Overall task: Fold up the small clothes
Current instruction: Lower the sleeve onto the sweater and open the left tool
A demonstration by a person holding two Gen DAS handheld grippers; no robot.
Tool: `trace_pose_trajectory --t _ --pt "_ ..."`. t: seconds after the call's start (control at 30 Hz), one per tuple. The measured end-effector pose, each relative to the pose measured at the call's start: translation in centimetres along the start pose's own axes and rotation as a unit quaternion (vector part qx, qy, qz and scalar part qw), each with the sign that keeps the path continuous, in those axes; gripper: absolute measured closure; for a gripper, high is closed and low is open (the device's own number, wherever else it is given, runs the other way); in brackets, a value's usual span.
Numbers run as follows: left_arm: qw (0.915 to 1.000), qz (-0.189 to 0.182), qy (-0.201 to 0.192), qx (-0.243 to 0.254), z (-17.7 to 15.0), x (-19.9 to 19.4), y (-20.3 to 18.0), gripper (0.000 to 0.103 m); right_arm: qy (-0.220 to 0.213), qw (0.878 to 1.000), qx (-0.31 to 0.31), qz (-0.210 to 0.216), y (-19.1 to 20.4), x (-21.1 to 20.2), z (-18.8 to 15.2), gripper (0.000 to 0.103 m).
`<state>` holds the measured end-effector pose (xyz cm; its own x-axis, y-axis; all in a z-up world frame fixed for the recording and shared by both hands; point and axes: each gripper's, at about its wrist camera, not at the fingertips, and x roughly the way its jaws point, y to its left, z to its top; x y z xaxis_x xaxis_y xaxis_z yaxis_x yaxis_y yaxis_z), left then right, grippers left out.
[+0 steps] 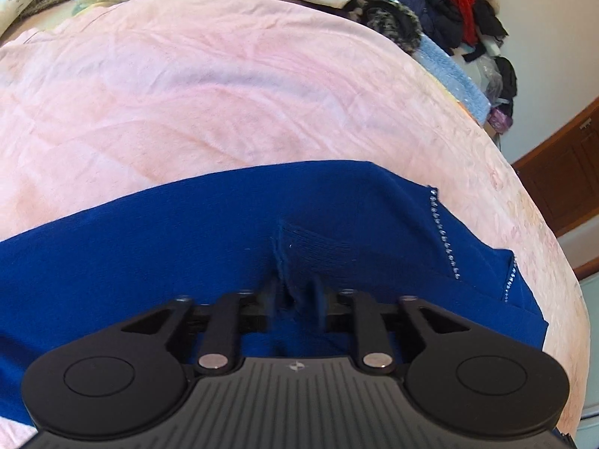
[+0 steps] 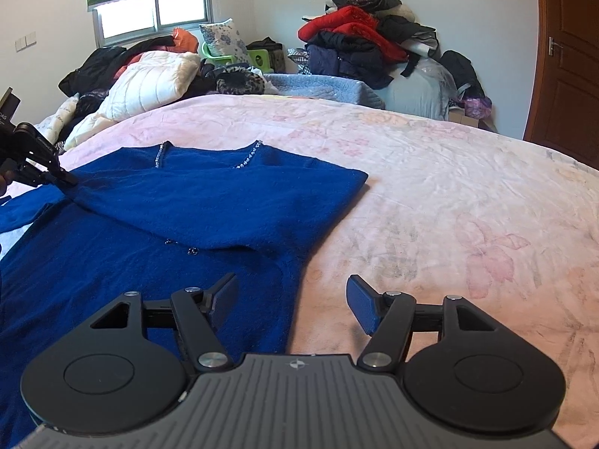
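A royal-blue sweater (image 2: 187,202) with sparkly neckline trim lies on the pink blanket (image 2: 449,194), with one sleeve folded across its body. In the left wrist view my left gripper (image 1: 295,295) sits low on the sweater (image 1: 131,247). Its jaws stand slightly apart around a raised pinch of the ribbed cuff (image 1: 318,250), with no firm squeeze visible. The right wrist view shows this left gripper (image 2: 63,179) touching the sweater's far left. My right gripper (image 2: 292,307) stands open just above the sweater's right edge, one finger over blue knit, the other over blanket, nothing between them.
White pillows (image 2: 149,86) and dark clothes lie at the head of the bed. A heap of red and black garments (image 2: 367,45) sits on a blue-grey cover beyond the bed. A wooden door (image 2: 565,60) stands at the right. Bare blanket spreads right of the sweater.
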<state>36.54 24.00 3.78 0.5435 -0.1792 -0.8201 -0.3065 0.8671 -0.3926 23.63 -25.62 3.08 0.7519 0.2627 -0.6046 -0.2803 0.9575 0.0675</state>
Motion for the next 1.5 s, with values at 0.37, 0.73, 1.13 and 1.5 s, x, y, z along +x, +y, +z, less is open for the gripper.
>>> trace_pose_trajectory --t 0.37,0.73,1.13,1.5 --pt "0.9931 -0.059 -0.101 0.011 -1.3 -4.5 -2.4 0.050 -0.002 0.991 0.087 0.101 1.6 4.2 5.3 0.034" --pt "0.9954 -0.068 -0.065 0.021 -4.4 2.2 -3.9 0.050 0.085 0.995 -0.038 0.044 4.7 12.0 5.8 0.031" --pt "0.9893 -0.059 -0.134 -0.001 -7.3 -3.1 -2.3 0.046 0.071 0.995 -0.055 0.033 6.2 12.7 5.2 0.004" --pt "0.9460 0.166 -0.255 -0.111 -5.0 -17.1 13.6 0.023 0.019 0.998 -0.049 0.031 5.9 12.1 3.9 0.003"
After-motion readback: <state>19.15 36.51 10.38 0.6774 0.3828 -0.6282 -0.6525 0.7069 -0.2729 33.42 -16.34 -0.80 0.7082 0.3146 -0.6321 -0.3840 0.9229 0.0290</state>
